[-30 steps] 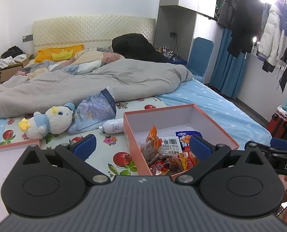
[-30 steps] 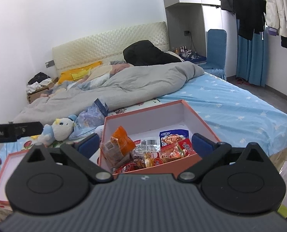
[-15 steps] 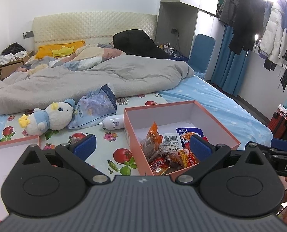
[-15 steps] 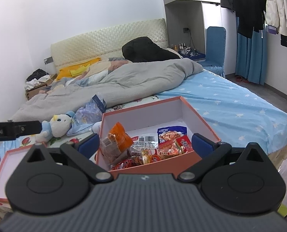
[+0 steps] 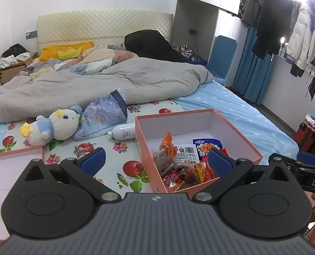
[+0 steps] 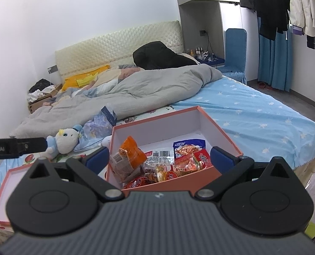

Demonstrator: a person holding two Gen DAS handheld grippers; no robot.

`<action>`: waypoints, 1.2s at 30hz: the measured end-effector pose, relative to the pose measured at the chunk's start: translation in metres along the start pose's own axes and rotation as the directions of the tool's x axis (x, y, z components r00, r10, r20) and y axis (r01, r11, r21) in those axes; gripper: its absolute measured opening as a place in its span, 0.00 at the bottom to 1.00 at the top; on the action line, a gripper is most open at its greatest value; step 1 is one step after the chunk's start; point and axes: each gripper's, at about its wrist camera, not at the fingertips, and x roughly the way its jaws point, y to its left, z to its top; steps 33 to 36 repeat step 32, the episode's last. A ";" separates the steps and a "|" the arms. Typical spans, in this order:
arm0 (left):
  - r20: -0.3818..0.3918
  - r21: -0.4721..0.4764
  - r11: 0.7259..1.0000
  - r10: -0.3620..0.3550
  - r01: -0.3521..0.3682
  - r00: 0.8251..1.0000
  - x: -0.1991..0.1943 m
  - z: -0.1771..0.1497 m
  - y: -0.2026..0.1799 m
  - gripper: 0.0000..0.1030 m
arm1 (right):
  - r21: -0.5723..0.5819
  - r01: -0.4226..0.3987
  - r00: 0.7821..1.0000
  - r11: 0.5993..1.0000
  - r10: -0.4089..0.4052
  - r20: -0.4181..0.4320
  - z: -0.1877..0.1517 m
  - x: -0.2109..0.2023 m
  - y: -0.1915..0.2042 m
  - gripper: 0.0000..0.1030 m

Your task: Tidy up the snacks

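A pink open box (image 5: pixel 174 116) (image 6: pixel 157 116) sits on the bed with several snack packets (image 5: pixel 185 161) (image 6: pixel 157 161) piled at its near side, among them an orange packet (image 6: pixel 132 150) and a blue-and-white packet (image 6: pixel 189 145). My left gripper (image 5: pixel 156 160) is open and empty, held above the box's near left corner. My right gripper (image 6: pixel 159 159) is open and empty, above the box's near edge. A second shallow pink tray (image 5: pixel 6 167) (image 6: pixel 6 182) lies to the left.
A plush duck (image 5: pixel 55 127), a blue tissue pack (image 5: pixel 104 114) and a white bottle (image 5: pixel 124 132) lie beyond the box. A grey duvet (image 5: pixel 93 85) covers the bed's far half. Hanging clothes (image 5: pixel 284 25) and a red suitcase (image 5: pixel 308 136) stand at the right.
Both views have tilted and moved slightly closer over the box, so more of its snacks show. Both grippers stay open and empty.
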 end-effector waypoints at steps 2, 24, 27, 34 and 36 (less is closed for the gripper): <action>0.002 0.005 1.000 0.003 -0.003 1.000 -0.001 0.000 0.000 1.00 | -0.001 0.000 1.000 1.000 0.000 0.001 0.000 0.000 0.000 1.00; 0.002 -0.004 1.000 0.005 -0.005 1.000 -0.003 -0.002 0.002 1.00 | 0.001 -0.005 1.000 1.000 0.005 -0.005 0.001 -0.001 -0.001 1.00; -0.003 -0.009 1.000 0.004 -0.004 1.000 -0.001 -0.003 0.003 1.00 | 0.001 -0.004 1.000 1.000 0.004 -0.005 0.002 0.000 -0.001 1.00; -0.013 -0.011 1.000 -0.005 0.005 1.000 -0.001 -0.004 0.002 1.00 | 0.004 -0.013 1.000 1.000 0.013 -0.008 0.001 0.000 -0.002 1.00; -0.013 -0.011 1.000 -0.005 0.005 1.000 -0.001 -0.004 0.002 1.00 | 0.004 -0.013 1.000 1.000 0.013 -0.008 0.001 0.000 -0.002 1.00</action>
